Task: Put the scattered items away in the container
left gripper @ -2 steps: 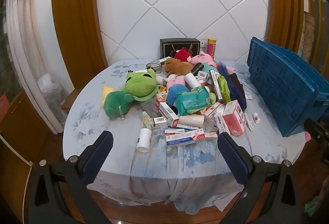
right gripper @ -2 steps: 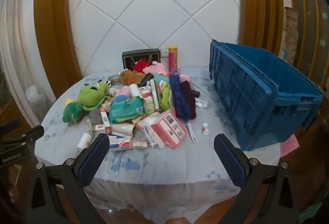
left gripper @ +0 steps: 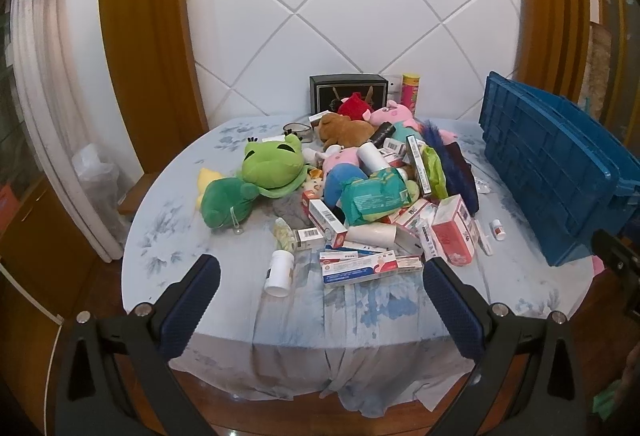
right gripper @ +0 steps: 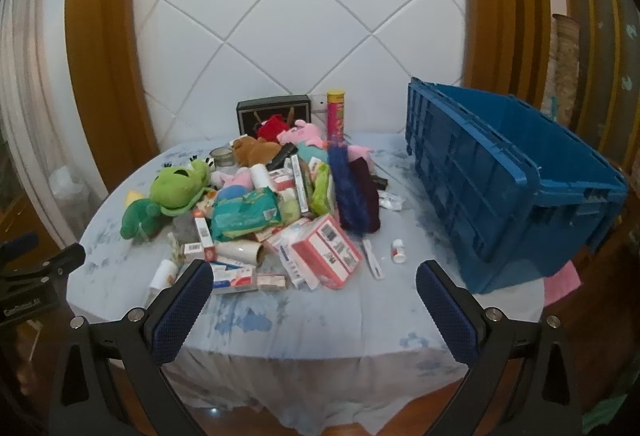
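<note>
On the table [left gripper: 168, 236], nothing has shifted; both grippers' jaws stay wide.

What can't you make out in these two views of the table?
- Blue crate inside: left wrist view, its near wall hides it.
- Crate floor: right wrist view, same wall covers it.
- Box labels: too small, blurred.
- Items under the pile: covered by toys and packets.

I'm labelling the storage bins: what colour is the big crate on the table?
The crate is solid blue, ribbed on its sides; the right wrist view shows it best.
</note>
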Demonstrator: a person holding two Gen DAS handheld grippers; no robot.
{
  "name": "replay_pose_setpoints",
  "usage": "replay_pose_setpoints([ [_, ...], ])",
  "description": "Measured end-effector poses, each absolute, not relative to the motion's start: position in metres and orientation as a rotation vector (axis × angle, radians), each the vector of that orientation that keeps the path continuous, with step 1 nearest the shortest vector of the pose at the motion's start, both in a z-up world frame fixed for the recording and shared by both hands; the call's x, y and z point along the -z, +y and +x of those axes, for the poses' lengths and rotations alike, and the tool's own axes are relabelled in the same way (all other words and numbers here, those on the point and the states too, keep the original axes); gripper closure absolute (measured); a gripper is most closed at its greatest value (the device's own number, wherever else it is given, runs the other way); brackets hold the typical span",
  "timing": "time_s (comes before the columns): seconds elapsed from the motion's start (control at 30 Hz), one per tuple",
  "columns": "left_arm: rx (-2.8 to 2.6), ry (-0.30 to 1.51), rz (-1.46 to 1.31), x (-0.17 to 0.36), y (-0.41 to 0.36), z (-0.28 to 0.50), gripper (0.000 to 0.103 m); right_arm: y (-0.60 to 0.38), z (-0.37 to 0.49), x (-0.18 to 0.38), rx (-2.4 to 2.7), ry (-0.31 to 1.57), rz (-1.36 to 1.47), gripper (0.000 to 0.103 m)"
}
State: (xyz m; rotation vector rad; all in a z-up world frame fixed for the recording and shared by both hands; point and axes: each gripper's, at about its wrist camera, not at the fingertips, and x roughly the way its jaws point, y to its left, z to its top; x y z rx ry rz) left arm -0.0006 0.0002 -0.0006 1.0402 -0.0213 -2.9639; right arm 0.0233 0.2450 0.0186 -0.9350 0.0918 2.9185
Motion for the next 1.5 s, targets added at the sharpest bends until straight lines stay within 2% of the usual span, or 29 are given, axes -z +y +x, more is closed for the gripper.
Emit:
replay_pose_setpoints([
  [1.5, 2.972, -0.037, 1.086, 0.007, -0.001, -0.010, 0.000, 0.260, 0.027, -0.015, -2.888, 0.071, -0.969, 0.000],
])
